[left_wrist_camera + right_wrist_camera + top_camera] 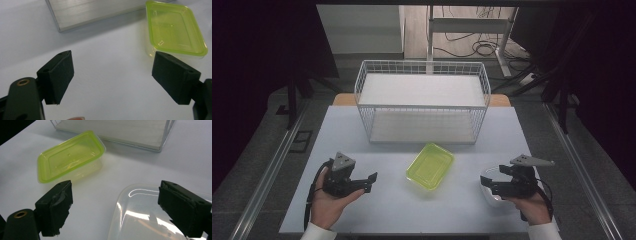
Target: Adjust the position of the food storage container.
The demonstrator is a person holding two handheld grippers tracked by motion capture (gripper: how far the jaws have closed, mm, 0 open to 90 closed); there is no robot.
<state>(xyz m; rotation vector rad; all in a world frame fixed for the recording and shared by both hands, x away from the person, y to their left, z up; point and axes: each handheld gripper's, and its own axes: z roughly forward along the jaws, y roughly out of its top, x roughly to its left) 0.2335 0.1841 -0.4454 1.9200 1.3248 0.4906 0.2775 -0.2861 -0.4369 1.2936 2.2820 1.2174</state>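
- High view: fixed overhead, facing forward and down across the whole bench [362, 210].
- Left gripper view: low, close to the surface, looking along its jaws.
- Right gripper view: likewise.
- All three share the green tray [430, 165] [175, 27] [70, 156].

Green container [430, 165]: glossy see-thru plastic; clear lid [155, 215]: shiny smooth plastic; basket [422, 99]: white wire w/ matt shelves; table [362, 150]: smooth matt white; jaw pads matt black.
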